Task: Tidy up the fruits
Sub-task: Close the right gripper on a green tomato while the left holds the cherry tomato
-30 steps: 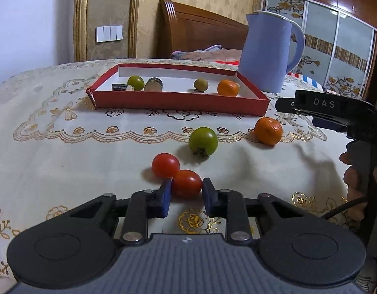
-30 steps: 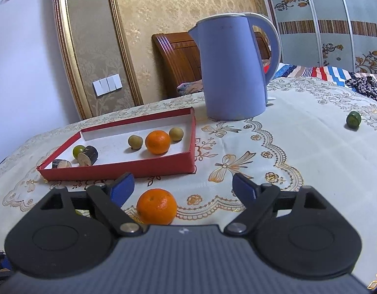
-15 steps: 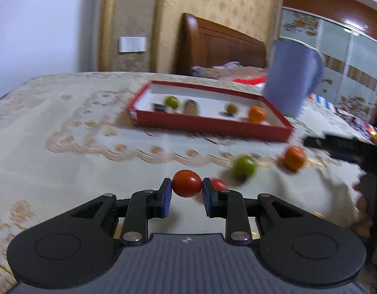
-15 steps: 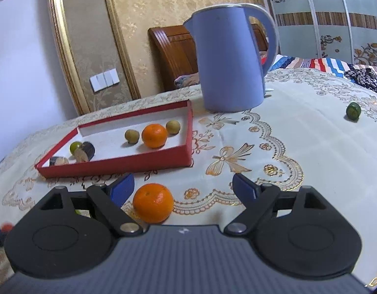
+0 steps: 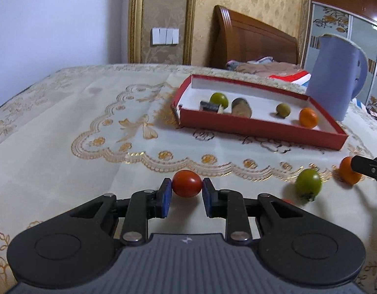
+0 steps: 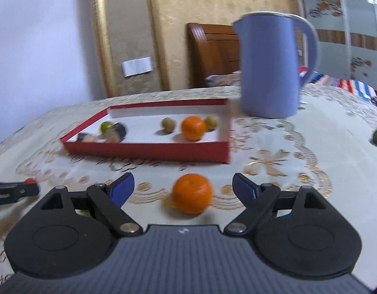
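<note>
Left gripper (image 5: 186,188) has its blue pads clamped on a red tomato (image 5: 187,183), held clear above the embroidered tablecloth (image 5: 65,127). To its right a green tomato (image 5: 308,183) sits on the cloth. The right gripper (image 6: 183,188) stands wide open, a mandarin (image 6: 192,193) on the cloth between its fingers, neither pad touching. Beyond lies the red tray (image 6: 149,150), holding another mandarin (image 6: 193,127) and small green fruits, with the blue kettle (image 6: 269,68) at its far right.
</note>
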The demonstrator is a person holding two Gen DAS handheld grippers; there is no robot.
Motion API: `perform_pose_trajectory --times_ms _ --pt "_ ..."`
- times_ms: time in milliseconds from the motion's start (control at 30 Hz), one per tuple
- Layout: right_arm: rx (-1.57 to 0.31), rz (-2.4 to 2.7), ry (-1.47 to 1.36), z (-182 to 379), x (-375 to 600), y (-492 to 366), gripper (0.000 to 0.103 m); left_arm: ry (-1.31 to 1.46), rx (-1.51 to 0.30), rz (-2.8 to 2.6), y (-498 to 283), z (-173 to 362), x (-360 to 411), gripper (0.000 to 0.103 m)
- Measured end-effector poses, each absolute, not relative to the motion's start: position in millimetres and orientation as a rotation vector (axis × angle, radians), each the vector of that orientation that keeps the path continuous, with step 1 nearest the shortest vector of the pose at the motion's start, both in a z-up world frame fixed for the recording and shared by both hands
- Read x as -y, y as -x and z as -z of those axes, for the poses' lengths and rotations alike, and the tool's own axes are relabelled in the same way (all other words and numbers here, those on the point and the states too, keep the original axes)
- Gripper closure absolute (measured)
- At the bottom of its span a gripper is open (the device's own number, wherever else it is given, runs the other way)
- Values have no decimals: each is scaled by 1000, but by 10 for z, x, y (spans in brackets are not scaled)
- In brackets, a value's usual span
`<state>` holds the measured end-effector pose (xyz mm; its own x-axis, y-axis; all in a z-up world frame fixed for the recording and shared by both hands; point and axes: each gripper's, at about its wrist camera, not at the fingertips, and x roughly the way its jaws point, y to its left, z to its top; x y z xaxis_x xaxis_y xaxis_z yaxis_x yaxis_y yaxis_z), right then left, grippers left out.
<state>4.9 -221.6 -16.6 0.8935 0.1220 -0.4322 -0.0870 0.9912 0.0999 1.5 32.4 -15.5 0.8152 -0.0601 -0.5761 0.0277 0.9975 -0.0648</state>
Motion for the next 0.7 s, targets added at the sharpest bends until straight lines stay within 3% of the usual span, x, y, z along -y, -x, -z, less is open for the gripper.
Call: perform_pose_trajectory --times_ms 433,667,700 --pt "-517 -253 60 158 1680 -92 26 92 -618 62 -26 171 -390 77" --pt "-595 -291 101 250 1468 -302 45 97 -617 64 -32 175 -391 77" --pt "-603 -300 97 260 1461 -318 53 97 -617 64 -31 175 -391 77"
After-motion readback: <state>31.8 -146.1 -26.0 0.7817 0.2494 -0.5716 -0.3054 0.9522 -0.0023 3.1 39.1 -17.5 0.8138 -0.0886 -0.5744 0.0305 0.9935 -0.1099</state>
